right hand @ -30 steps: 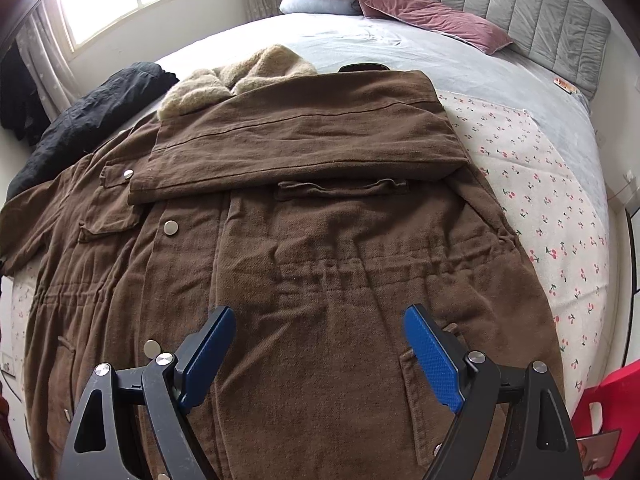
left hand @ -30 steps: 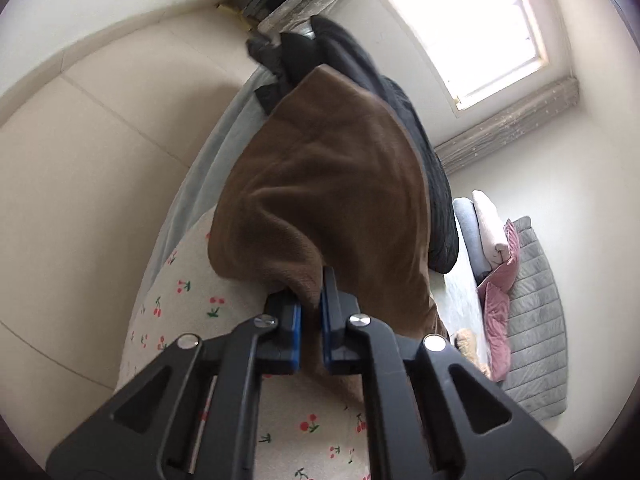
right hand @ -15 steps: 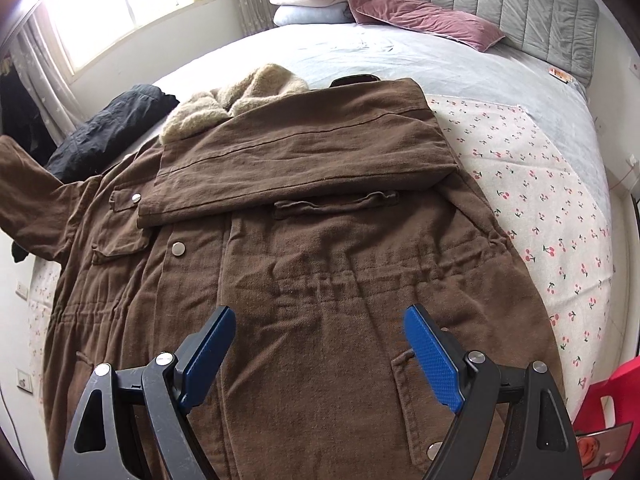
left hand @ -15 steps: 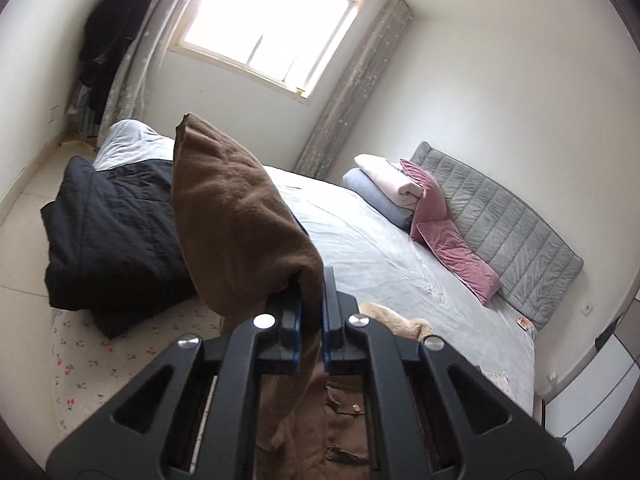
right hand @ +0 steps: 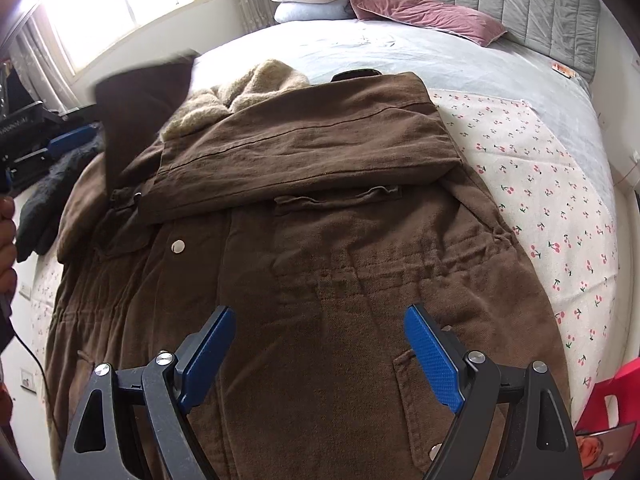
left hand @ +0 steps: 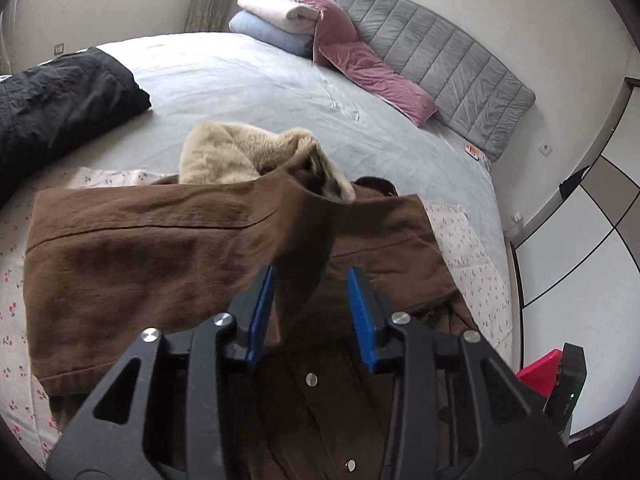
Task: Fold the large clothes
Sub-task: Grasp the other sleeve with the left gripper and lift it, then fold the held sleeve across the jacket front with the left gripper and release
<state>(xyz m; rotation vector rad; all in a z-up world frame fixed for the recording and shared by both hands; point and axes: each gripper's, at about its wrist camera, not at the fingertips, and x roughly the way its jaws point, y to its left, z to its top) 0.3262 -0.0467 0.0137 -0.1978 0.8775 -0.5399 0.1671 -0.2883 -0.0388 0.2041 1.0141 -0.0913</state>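
Note:
A large brown coat point(right hand: 328, 240) with a beige fleece collar point(right hand: 240, 92) lies front up on the bed. One sleeve is folded across its chest point(right hand: 304, 152). The other sleeve point(right hand: 140, 108) hangs in the air at the left, blurred. In the left wrist view my left gripper point(left hand: 311, 312) has its jaws parted, with the brown sleeve cuff point(left hand: 300, 276) between the pads, over the coat point(left hand: 140, 256). My right gripper point(right hand: 320, 356) is wide open and empty, hovering above the coat's lower half.
A black jacket point(left hand: 60, 96) lies at the bed's left side. Pillows point(left hand: 360, 60) and folded blankets point(left hand: 276, 20) sit by the grey headboard point(left hand: 460, 64). A cherry-print sheet point(right hand: 540, 184) lies under the coat. A red object point(right hand: 608, 404) stands at the bed's right edge.
My left gripper has swung the sleeve up from the bed's left side and over the coat's chest, and its jaws have parted. The right gripper has stayed open, nearly still.

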